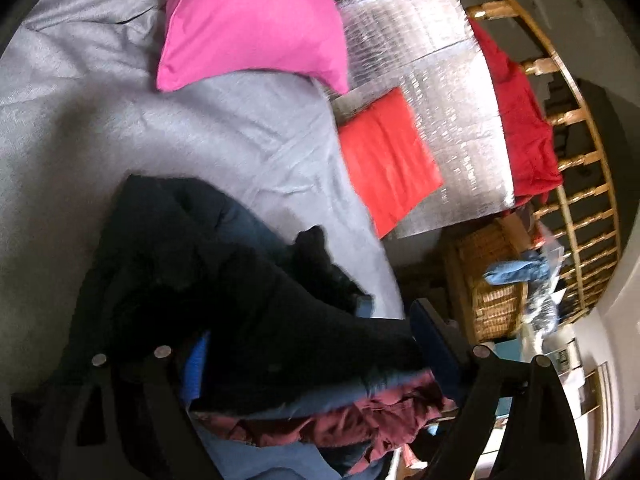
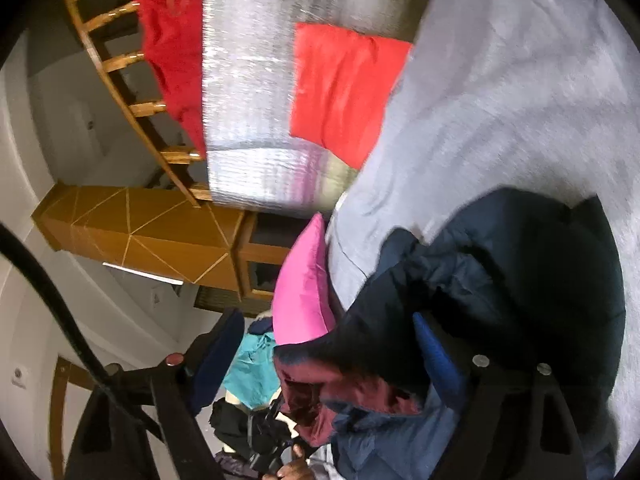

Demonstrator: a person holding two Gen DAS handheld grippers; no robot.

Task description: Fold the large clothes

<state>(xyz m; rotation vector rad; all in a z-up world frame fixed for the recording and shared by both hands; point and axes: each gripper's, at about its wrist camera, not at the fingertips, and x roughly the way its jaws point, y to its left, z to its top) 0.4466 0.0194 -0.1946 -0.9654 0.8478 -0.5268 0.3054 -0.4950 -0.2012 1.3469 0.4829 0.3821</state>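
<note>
Jacket (image 1: 224,264), dark navy with a maroon lining (image 1: 360,420), lies heaped on the grey bed cover (image 1: 200,128), at the edge nearest you. Your left gripper (image 1: 304,360) stands wide, jaws spread either side of a black fold of the jacket, and no pad visibly presses on it. Your right gripper (image 2: 328,352) is likewise spread: one blue finger (image 2: 436,356) lies against the jacket's collar side, the other hangs off the bed in open air, so nothing is pinched.

The risk is in the bulk. Close on this bunched, puffy cloth and you will likely catch several layers at once, or the lining alone, and the fold would come out crooked. With the heap so close to the bed's edge, a loose pull could also drag it off onto the floor.

Beyond the jacket, a pink pillow (image 1: 252,24) and a red cushion (image 1: 388,160) take up the cover's far side and narrow the room for spreading it flat. A hand (image 2: 294,468) shows beneath the jacket's near edge.
</note>
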